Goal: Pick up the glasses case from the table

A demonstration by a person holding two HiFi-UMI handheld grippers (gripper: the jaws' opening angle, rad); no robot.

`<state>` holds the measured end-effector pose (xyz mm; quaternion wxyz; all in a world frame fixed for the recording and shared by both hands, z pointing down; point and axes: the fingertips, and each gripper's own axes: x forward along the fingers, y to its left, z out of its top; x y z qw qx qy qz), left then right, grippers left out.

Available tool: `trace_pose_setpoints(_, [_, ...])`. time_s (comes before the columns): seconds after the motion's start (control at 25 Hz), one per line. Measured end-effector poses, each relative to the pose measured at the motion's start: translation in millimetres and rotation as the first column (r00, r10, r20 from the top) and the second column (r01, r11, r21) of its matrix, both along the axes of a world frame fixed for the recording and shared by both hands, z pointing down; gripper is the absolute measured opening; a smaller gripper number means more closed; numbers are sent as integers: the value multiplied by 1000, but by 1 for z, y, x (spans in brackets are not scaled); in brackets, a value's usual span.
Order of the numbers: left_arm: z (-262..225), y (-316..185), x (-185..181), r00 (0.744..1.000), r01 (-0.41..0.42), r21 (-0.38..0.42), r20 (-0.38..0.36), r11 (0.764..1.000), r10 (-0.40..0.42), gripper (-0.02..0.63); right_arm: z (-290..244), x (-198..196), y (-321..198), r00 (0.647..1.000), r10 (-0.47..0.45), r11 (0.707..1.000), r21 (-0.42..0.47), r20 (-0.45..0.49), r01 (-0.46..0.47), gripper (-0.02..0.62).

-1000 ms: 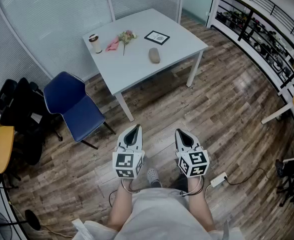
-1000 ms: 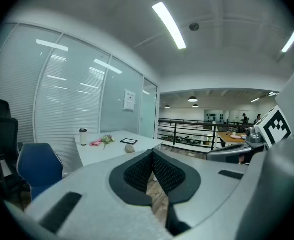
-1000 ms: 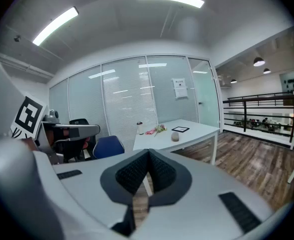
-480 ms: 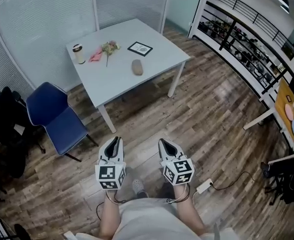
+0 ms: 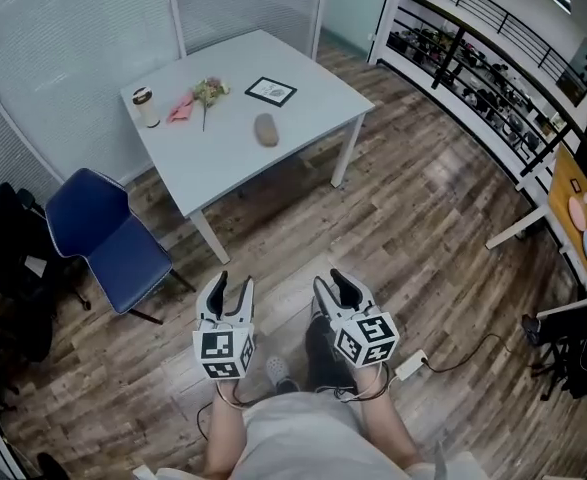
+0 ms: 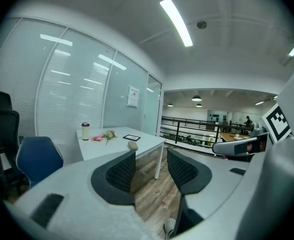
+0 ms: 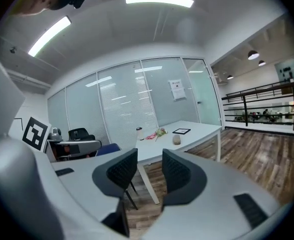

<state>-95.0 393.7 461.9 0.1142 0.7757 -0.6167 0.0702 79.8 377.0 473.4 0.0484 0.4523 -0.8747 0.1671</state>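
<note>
Lying near the middle of the white table (image 5: pixel 303 73), the glasses case (image 5: pixel 266 130) is well apart from both grippers. Left gripper (image 5: pixel 234 284): jaws just opened wide, nothing between. Right gripper (image 5: pixel 330 284): jaws just opened, narrower gap, empty. Both over wood floor (image 5: pixel 423 218).

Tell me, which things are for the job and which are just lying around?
For the job: glasses case, left gripper, right gripper (both just opening, empty).
Lying about: lidded cup, flowers, pink cloth, framed picture, blue chair.
</note>
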Motion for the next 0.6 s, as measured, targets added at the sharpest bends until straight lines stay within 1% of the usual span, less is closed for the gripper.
trace_pose_setpoints(0.08, [2,-8,-3,1000,6,-7,5,1000,-6,190,0,-5,-11,1000,-15,1000,0,11,15,144])
trace_pose_setpoints(0.2, [6,-27,-12,999,29,-13,16,999,-29,195,2,-14,-29,999,-42,999,2,-4,42,150])
trace_pose_setpoints(0.32, [5,-52,-9,999,38,-14,9,999,-38,196,3,-8,-52,999,-47,999,5,-5,47,150])
trace_pose_setpoints(0.48, [9,-92,0,1000,30,-20,11,999,-29,196,8,0,-97,999,-44,999,-5,6,44,150])
trace_pose_setpoints(0.6, [15,-127,0,999,34,-33,22,999,-33,195,12,-1,-135,998,-53,999,-7,14,53,150])
